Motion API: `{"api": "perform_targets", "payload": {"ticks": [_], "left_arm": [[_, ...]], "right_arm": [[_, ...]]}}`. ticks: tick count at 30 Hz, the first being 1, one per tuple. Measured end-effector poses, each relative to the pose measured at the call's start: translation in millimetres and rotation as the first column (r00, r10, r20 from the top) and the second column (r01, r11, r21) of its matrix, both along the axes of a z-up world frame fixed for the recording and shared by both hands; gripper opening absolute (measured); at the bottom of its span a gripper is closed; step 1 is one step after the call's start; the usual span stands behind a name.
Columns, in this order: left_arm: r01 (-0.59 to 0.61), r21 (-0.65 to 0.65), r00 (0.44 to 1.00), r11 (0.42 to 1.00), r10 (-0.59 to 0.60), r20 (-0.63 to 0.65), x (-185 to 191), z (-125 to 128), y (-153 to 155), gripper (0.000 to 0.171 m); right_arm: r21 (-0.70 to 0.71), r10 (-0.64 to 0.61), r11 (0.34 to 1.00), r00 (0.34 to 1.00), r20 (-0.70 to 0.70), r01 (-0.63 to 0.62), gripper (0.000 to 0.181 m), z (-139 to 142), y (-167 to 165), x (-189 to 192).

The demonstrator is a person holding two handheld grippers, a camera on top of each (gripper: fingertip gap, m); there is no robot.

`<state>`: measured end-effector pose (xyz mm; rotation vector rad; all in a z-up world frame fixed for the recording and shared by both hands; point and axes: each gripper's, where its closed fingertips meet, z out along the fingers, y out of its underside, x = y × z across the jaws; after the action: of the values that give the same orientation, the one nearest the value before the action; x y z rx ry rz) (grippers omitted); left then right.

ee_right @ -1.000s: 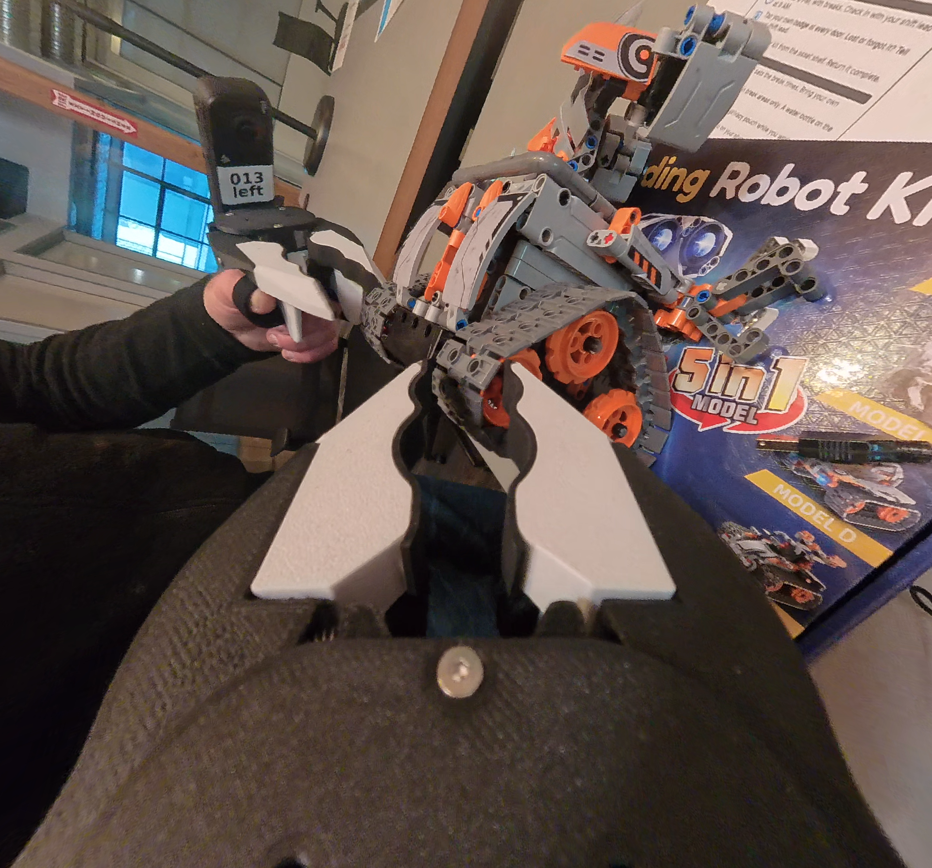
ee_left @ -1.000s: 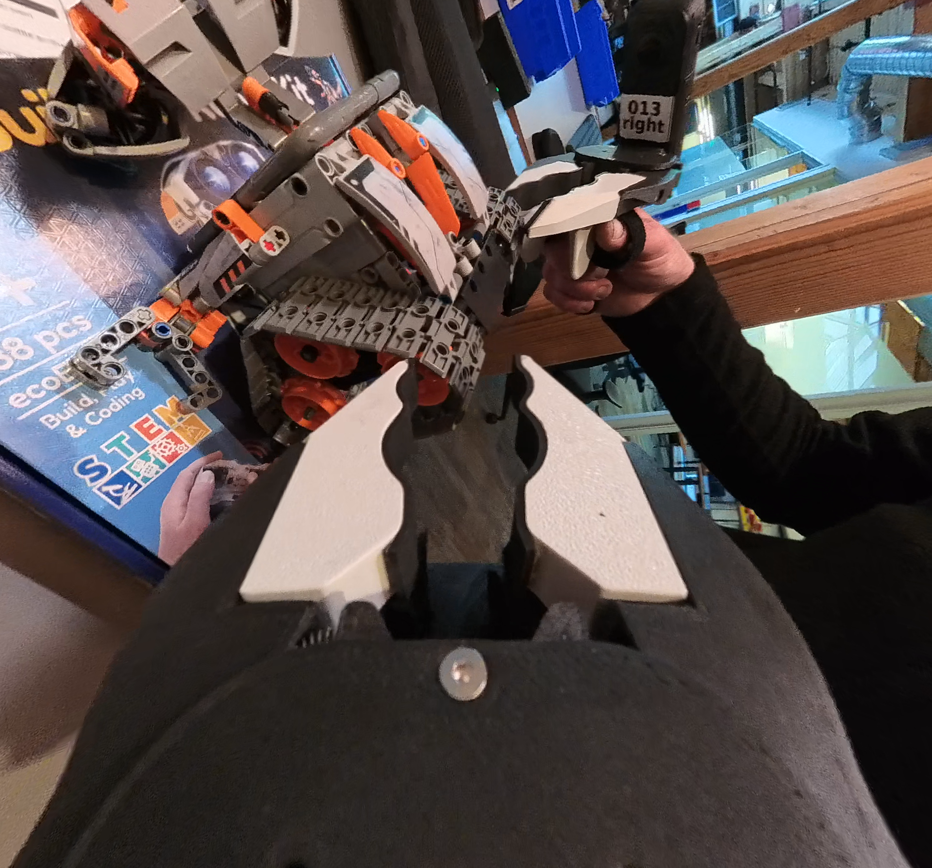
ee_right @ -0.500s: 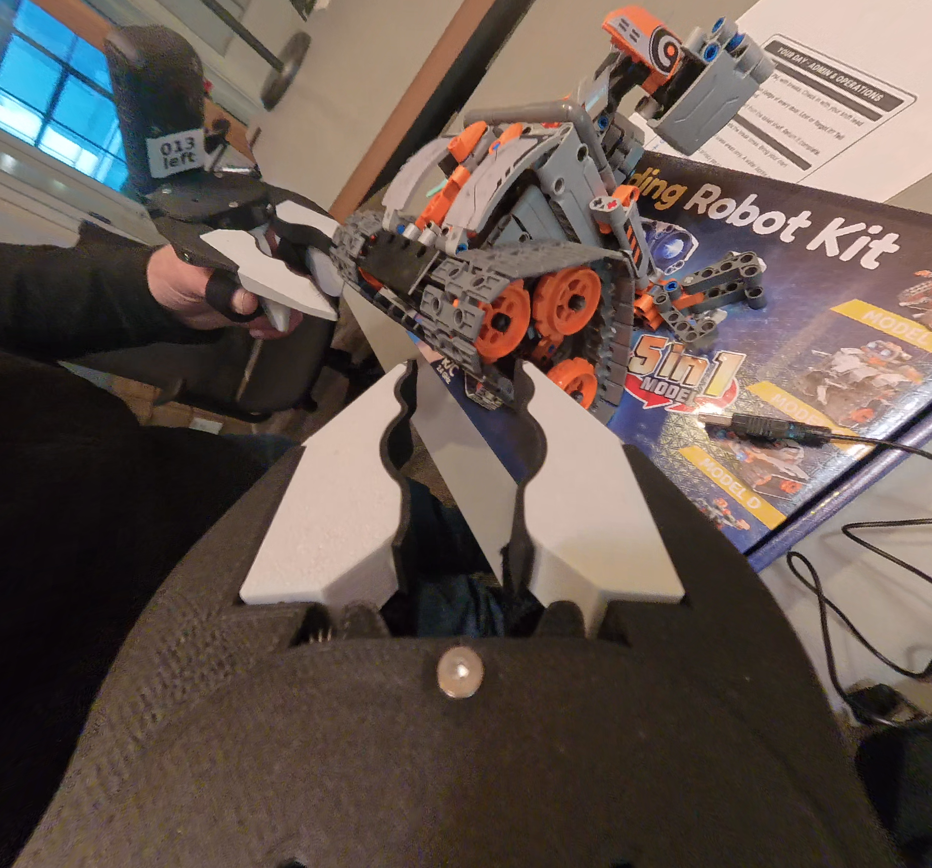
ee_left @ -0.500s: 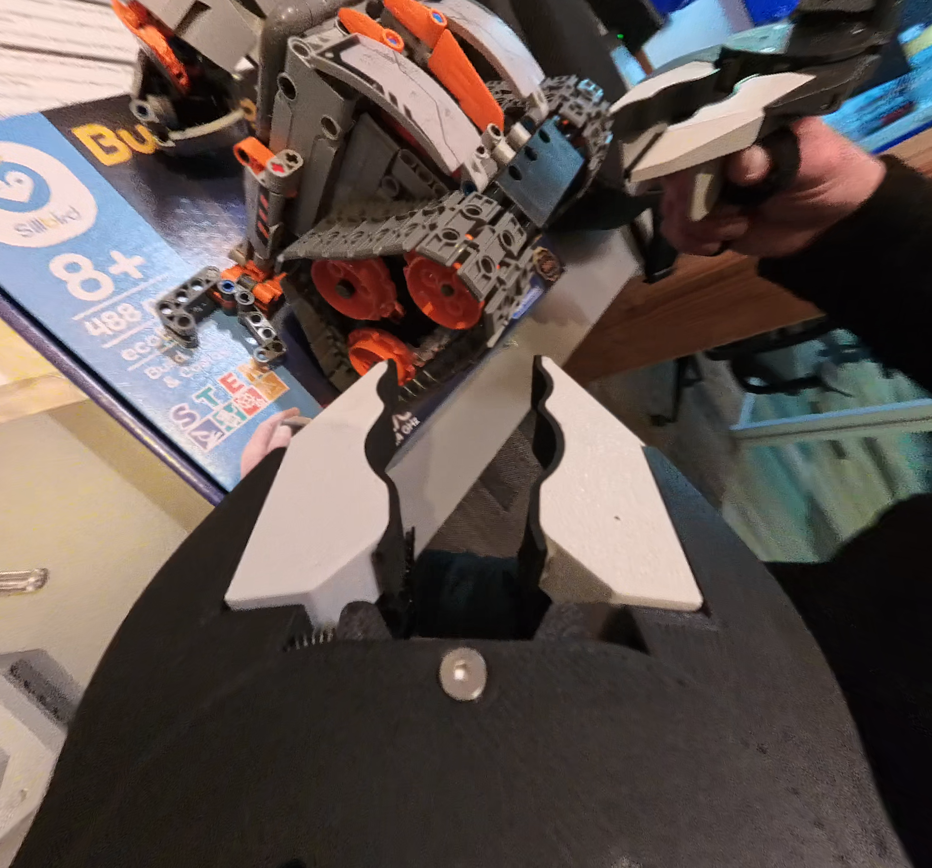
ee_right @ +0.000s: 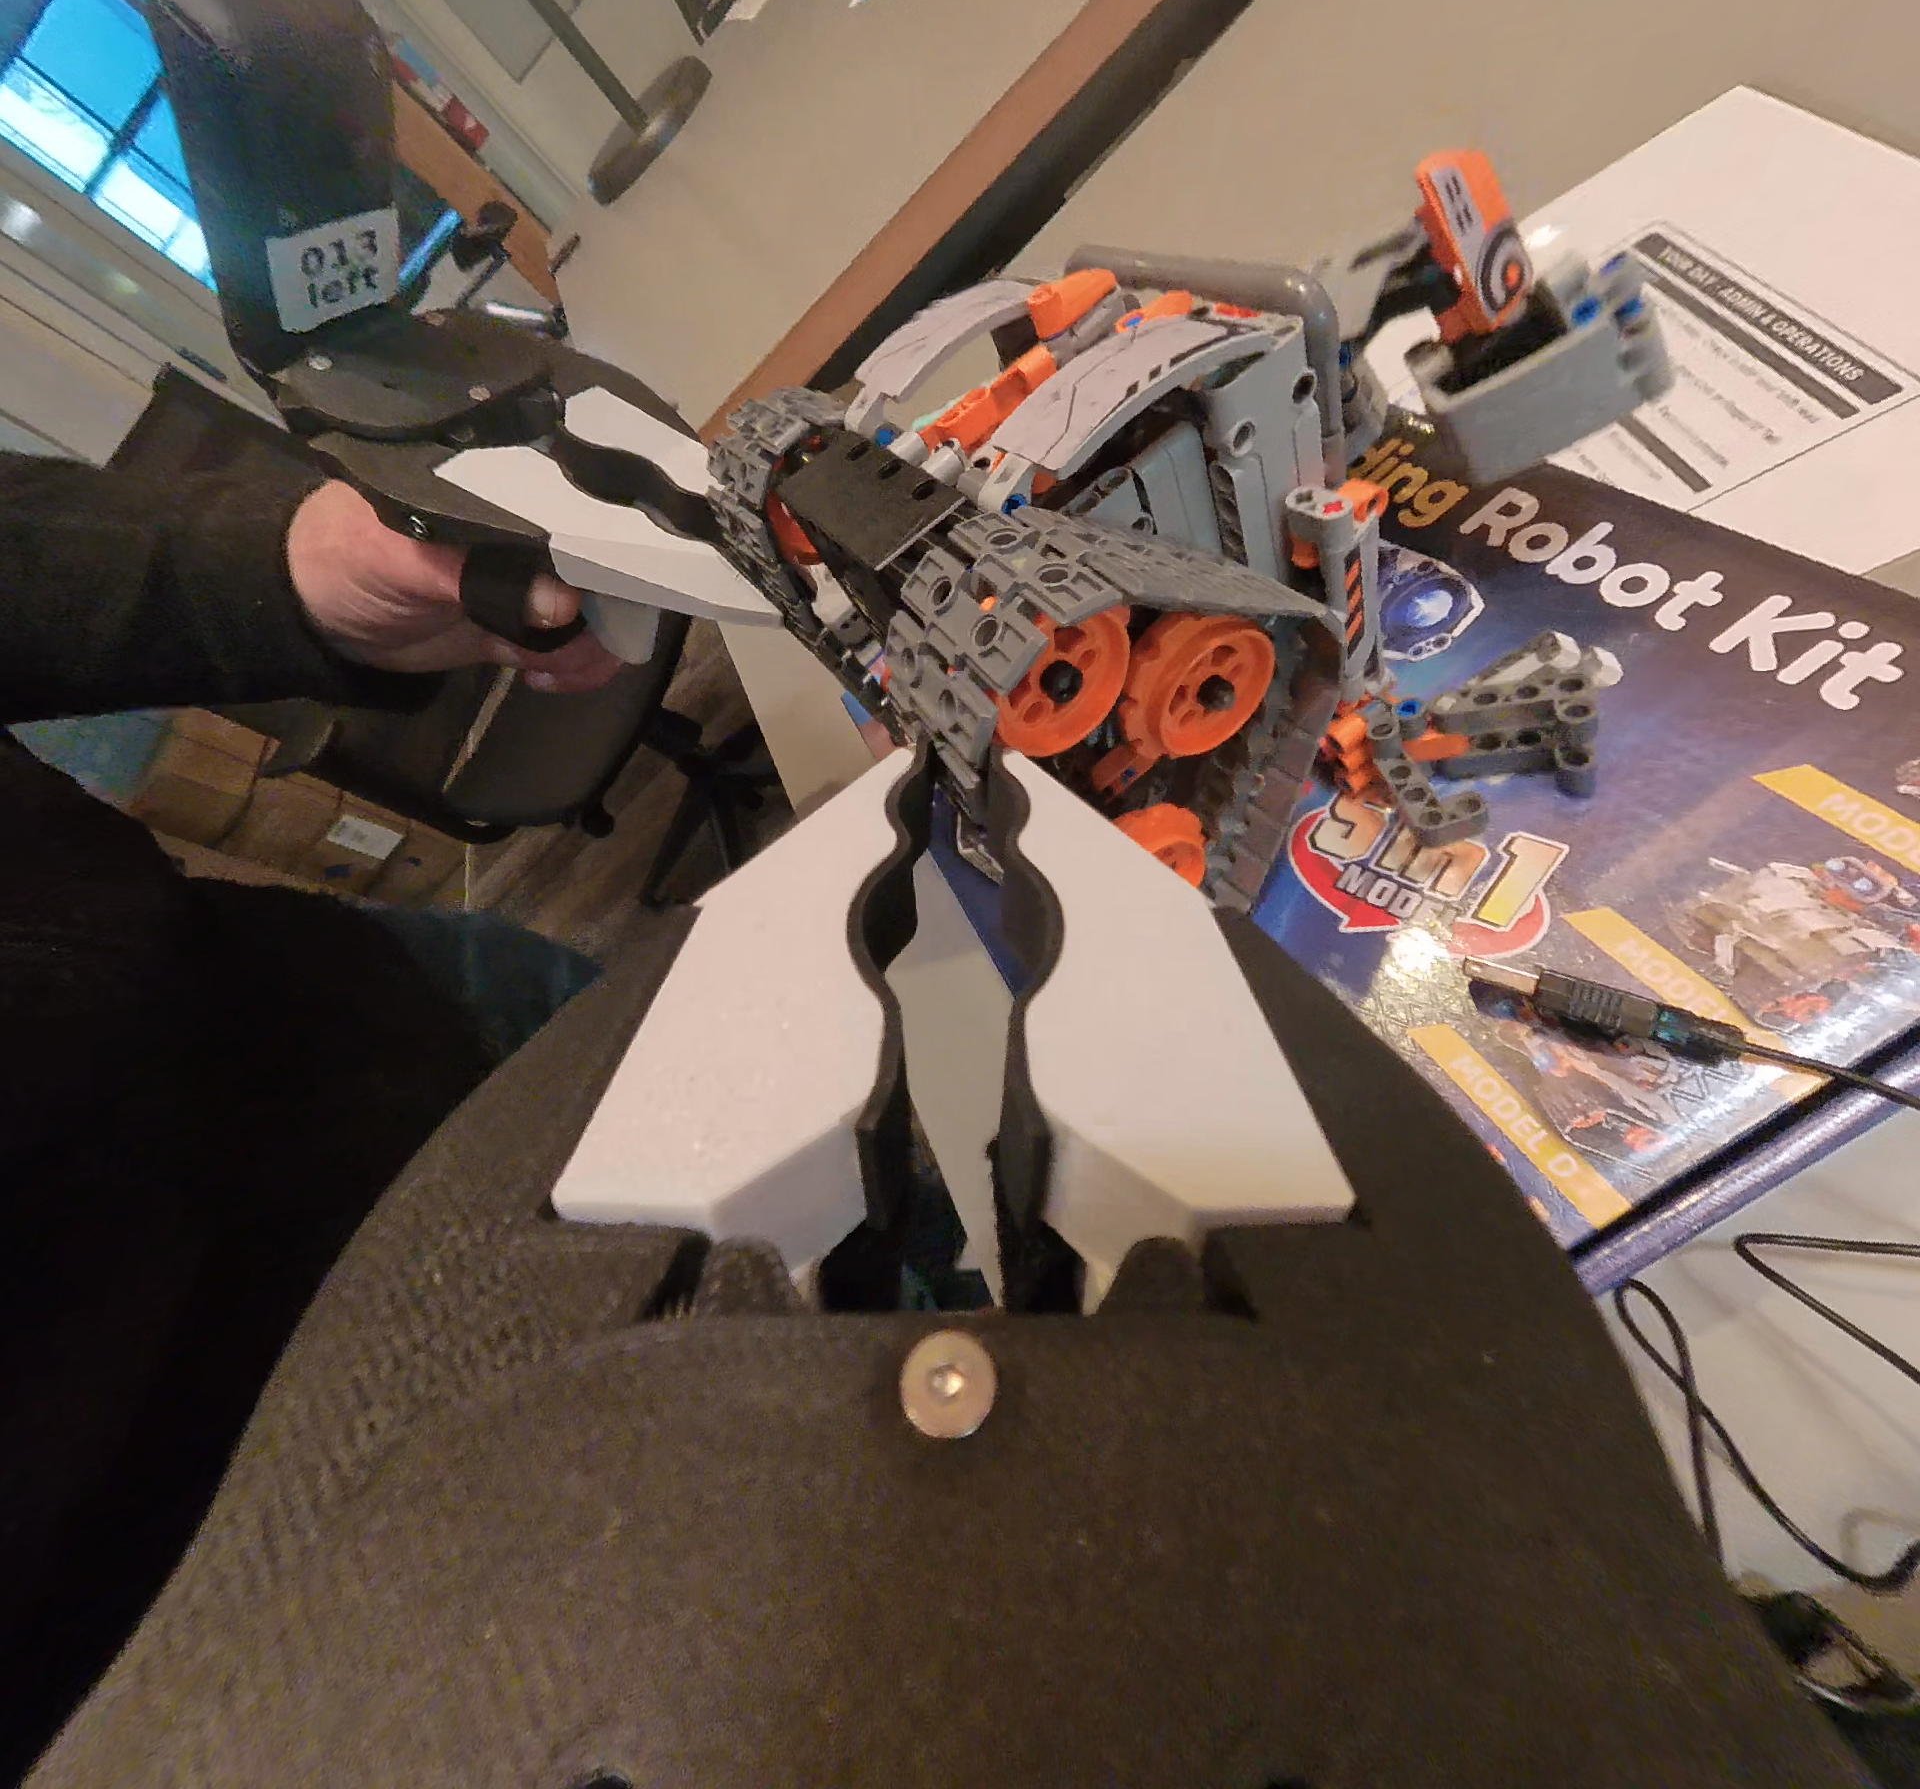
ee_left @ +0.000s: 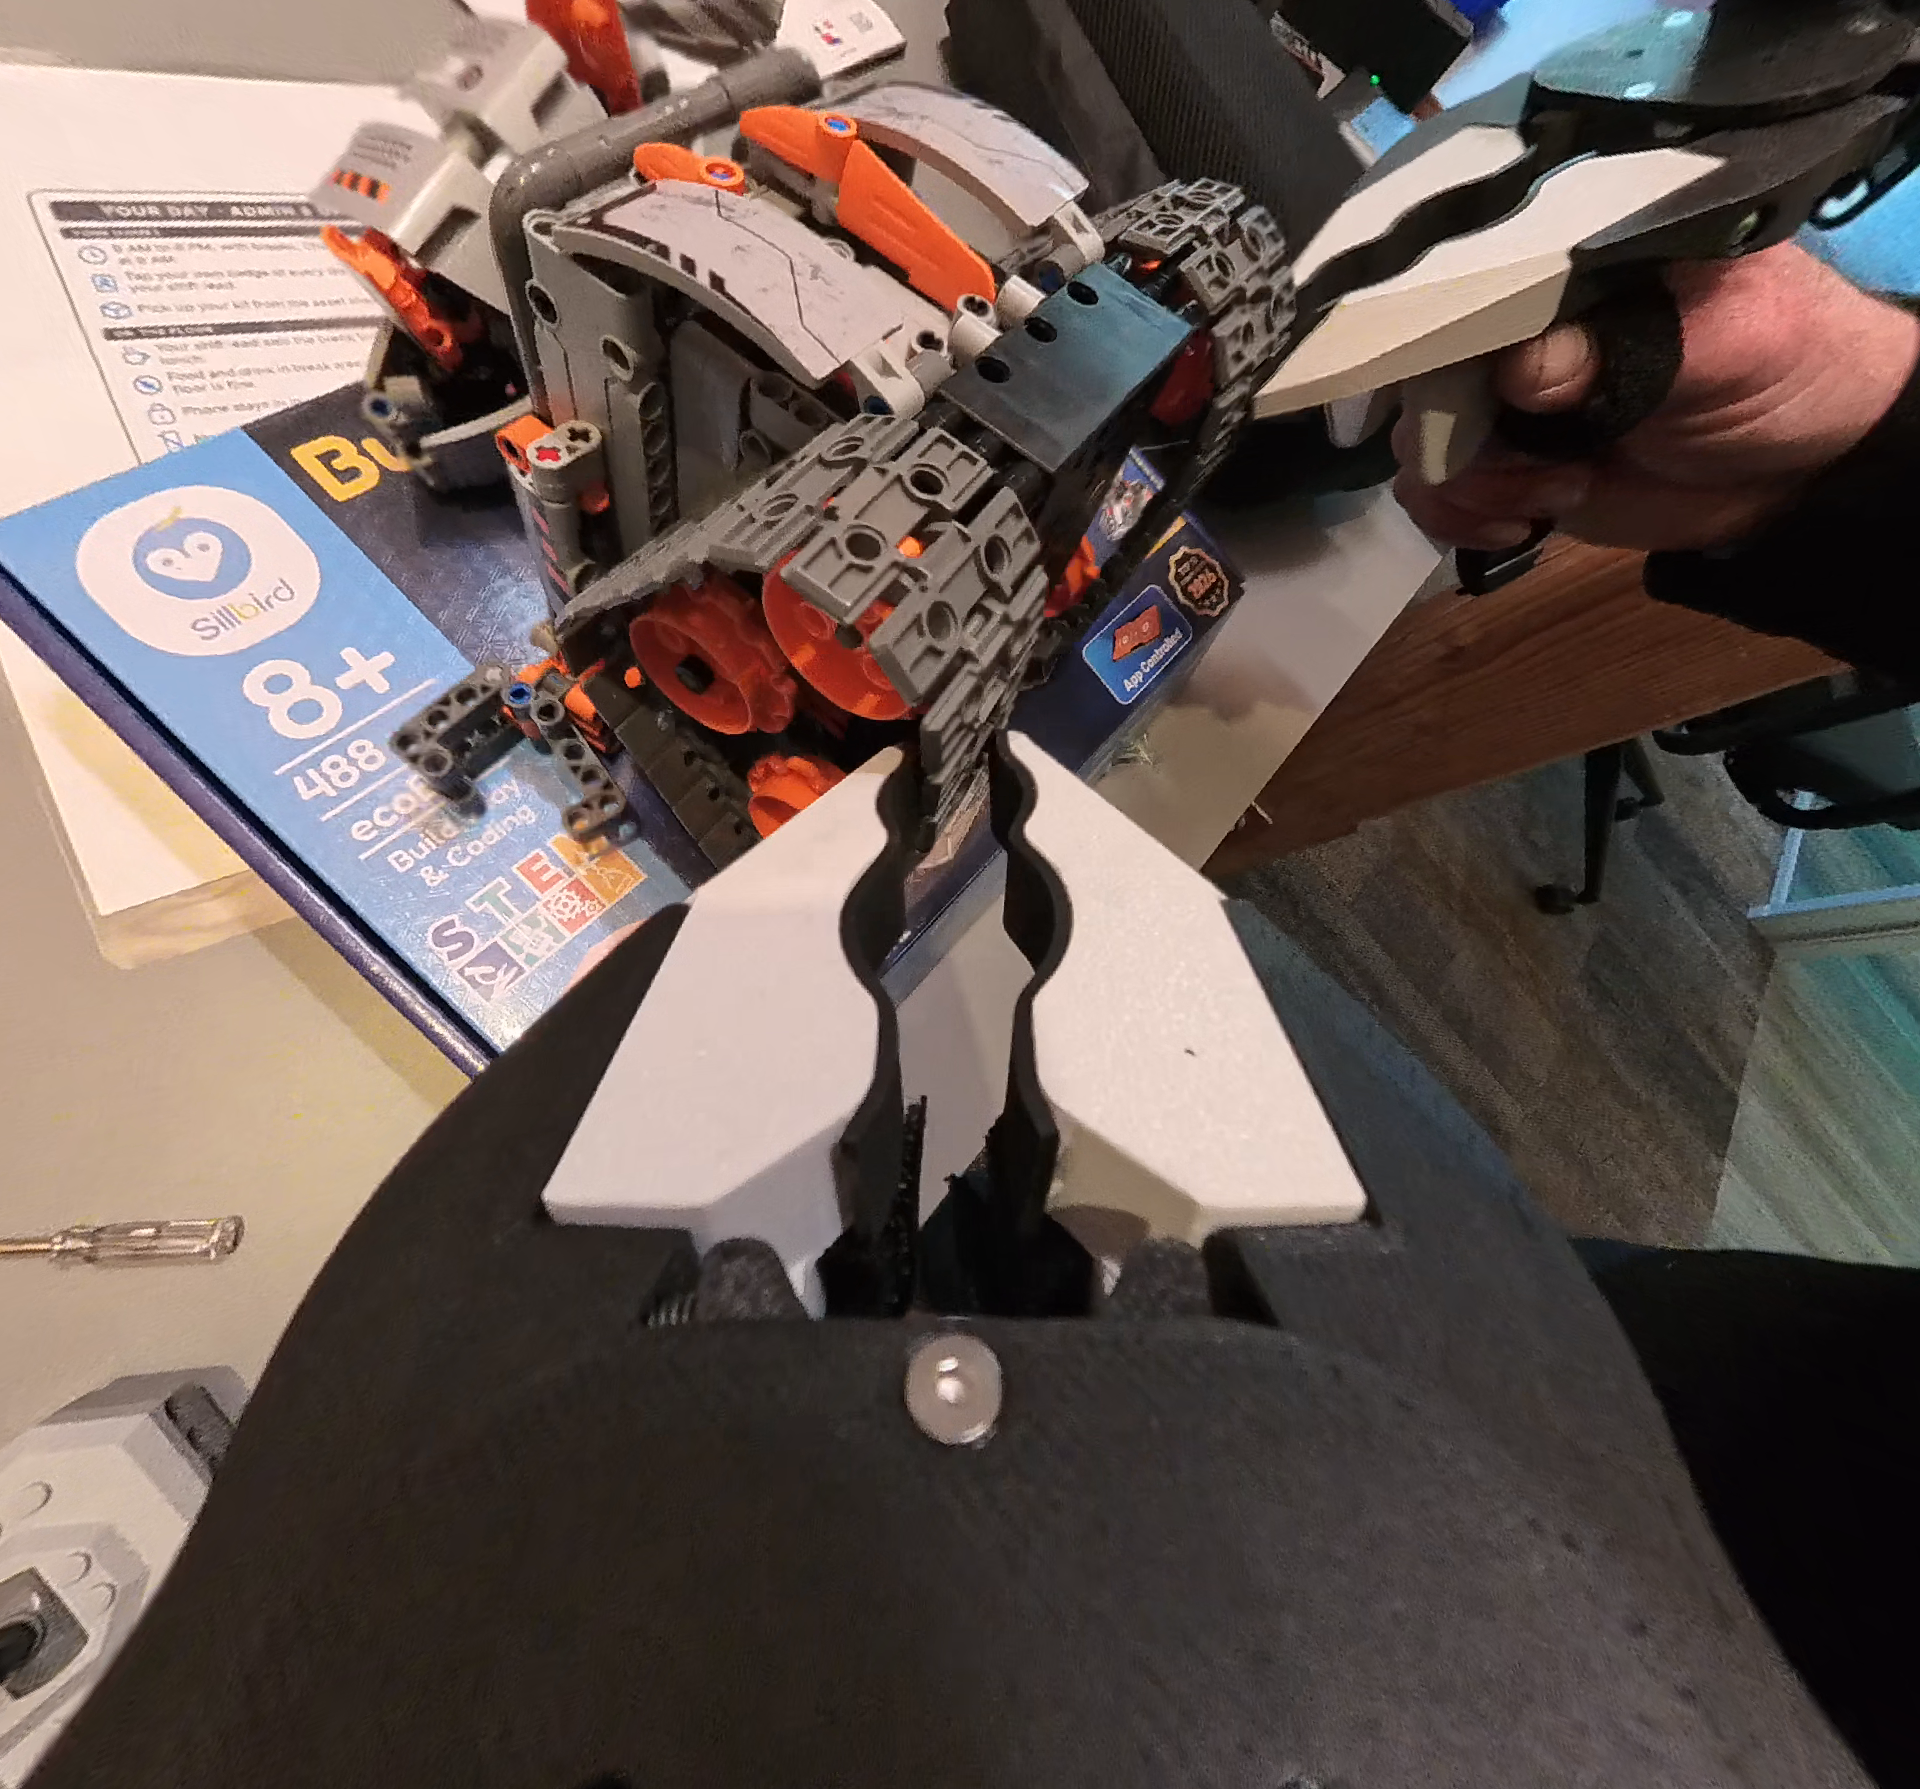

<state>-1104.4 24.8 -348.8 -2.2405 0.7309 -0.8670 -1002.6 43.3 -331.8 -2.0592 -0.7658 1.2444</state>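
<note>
Your left gripper (ee_left: 951,773) pinches the grey tread of the tracked brick-built robot (ee_left: 831,451), fingers closed to a narrow gap on one track. Your right gripper (ee_right: 956,783) does the same on the opposite track. The robot is held tilted over the blue kit box (ee_right: 1662,908), its front end low near the box lid, its rear raised toward you, long axis running from you toward the printed sheet (ee_left: 156,285). A USB plug (ee_right: 1600,1001) lies on the box, and a screwdriver (ee_left: 125,1240) rests on the table (ee_left: 208,1064) apart.
</note>
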Motion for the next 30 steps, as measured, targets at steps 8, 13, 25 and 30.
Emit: {"api": "perform_targets", "payload": {"ticks": [8, 13, 25, 30], "left_arm": [[0.016, -0.02, 0.999, 1.0, -0.015, 0.048, -1.8, 18.5, 9.2, 0.009], [0.022, -0.071, 0.998, 0.997, -0.017, 0.064, -3.3, 22.7, 16.6, 0.009], [0.029, -0.133, 0.995, 0.991, -0.016, 0.096, -5.0, 32.4, 32.0, 0.009], [0.033, -0.136, 0.994, 0.99, -0.018, 0.106, -4.1, 37.5, 37.9, 0.008]], "right_arm": [[-0.039, -0.036, 0.999, 0.999, -0.027, 0.035, 0.005, 18.8, 7.6, -2.7], [-0.12, -0.056, 0.991, 0.998, -0.03, 0.052, 0.006, 21.5, 17.0, -4.3], [-0.213, -0.081, 0.974, 0.996, -0.038, 0.071, 0.005, 30.6, 35.1, -7.0], [-0.237, -0.101, 0.968, 0.993, -0.068, 0.082, 0.005, 35.4, 42.1, -6.3]]}}
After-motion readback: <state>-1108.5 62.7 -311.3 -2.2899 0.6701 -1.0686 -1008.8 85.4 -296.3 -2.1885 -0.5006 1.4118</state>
